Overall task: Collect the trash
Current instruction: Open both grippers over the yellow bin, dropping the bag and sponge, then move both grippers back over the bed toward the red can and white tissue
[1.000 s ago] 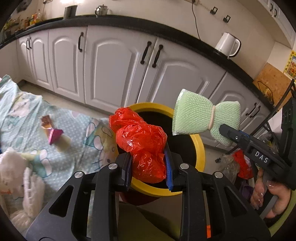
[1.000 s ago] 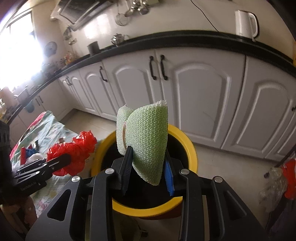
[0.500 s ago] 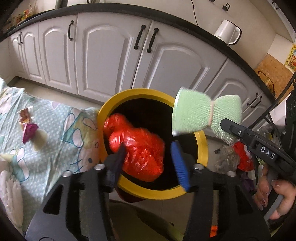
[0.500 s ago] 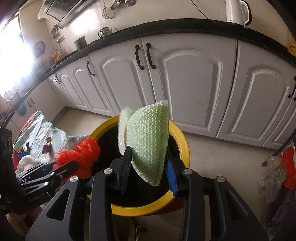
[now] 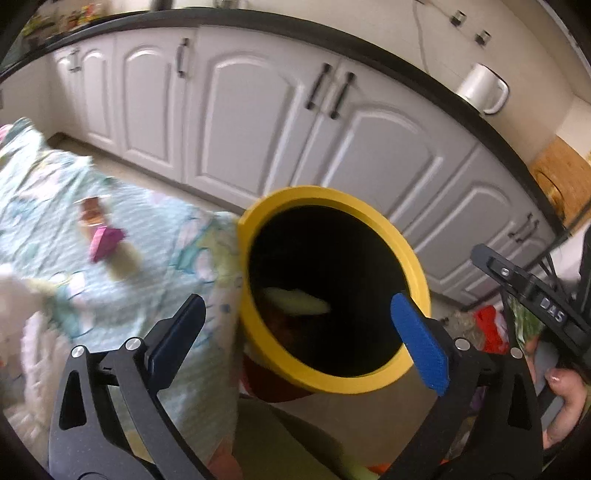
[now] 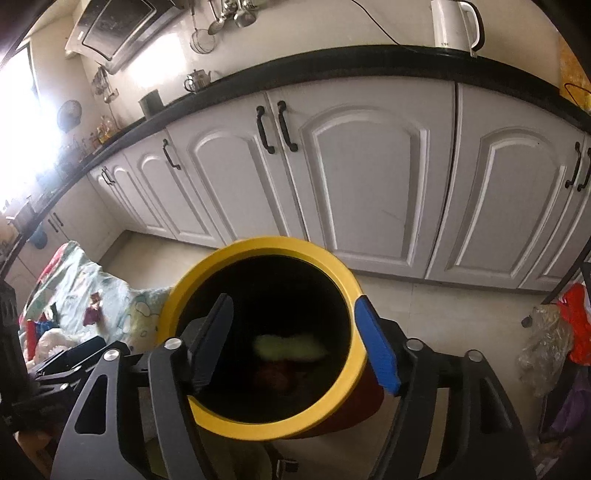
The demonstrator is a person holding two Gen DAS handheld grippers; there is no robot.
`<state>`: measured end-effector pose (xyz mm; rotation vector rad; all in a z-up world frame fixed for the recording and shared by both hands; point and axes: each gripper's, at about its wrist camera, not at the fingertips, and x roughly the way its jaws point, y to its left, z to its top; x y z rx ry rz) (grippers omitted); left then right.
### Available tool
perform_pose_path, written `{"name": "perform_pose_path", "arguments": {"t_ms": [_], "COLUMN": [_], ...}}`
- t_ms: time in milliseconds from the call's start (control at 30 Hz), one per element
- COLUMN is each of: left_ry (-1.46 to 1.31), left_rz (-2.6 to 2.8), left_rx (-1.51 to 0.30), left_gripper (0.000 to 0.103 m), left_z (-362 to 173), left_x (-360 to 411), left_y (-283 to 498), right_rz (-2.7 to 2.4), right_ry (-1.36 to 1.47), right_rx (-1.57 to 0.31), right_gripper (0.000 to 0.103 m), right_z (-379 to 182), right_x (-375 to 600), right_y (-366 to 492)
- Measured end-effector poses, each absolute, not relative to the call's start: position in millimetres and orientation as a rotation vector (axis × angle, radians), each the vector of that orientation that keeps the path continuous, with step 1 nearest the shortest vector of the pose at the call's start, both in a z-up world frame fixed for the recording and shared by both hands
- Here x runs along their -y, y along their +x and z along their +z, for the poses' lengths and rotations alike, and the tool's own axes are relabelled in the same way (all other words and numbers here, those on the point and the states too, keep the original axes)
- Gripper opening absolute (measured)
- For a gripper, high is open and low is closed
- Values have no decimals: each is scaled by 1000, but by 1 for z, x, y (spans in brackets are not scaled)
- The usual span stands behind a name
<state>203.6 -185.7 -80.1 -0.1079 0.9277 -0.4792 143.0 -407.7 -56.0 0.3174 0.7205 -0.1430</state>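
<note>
Now both tongs hang released over the yellow-rimmed bin [image 5: 413, 275], each with its jaws spread wide and nothing between them. From the left wrist view the left tongs [image 5: 303, 336] frame the bin's dark mouth, the black finger low on the left and the blue pad over the rim's right edge. From the right wrist view the right tongs [image 6: 295, 343] straddle the same bin [image 6: 266, 245], the black finger inside the rim's outline on the left and the blue pad against the rim on the right. Down inside the bin lies the green sponge [image 6: 288, 347], pale and blurred, and under it a dim reddish mass that looks like the red bag [image 6: 275, 373] (too dark to be sure). The sponge [image 5: 295, 301] shows in the left view too, low on the bin's left side. Just left of the bin a light blue patterned cloth [image 5: 147, 254] covers the bench, and on it sit a pink wrapper [image 5: 105, 242] and a small brown wrapper [image 5: 90, 212] just beside it, both well apart from the bin. White cabinets [image 6: 369, 177] with black handles run behind, and a white kettle [image 6: 454, 24] stands on the dark counter above them. At the right edge of the left view the right tongs' black frame [image 5: 532, 291] shows, held by the person's hand [image 5: 565, 402].
</note>
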Motion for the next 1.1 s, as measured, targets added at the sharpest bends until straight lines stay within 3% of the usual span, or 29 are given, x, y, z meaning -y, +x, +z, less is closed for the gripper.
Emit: {"name": "perform_pose_path", "arguments": {"t_ms": [267, 1100], "left_ry": [-111, -121], "left_rz": [-384, -228], "left_rx": [-873, -676], "left_gripper": [92, 92], "left_z": [-63, -10], "left_x": [157, 91], "left_y": [188, 143], "right_rz": [-80, 77], "right_ry": [271, 200], "right_rx": [-642, -520], "right_gripper": [75, 79], "right_z": [-34, 10], "right_x": [388, 321], "right_y": [135, 109]}}
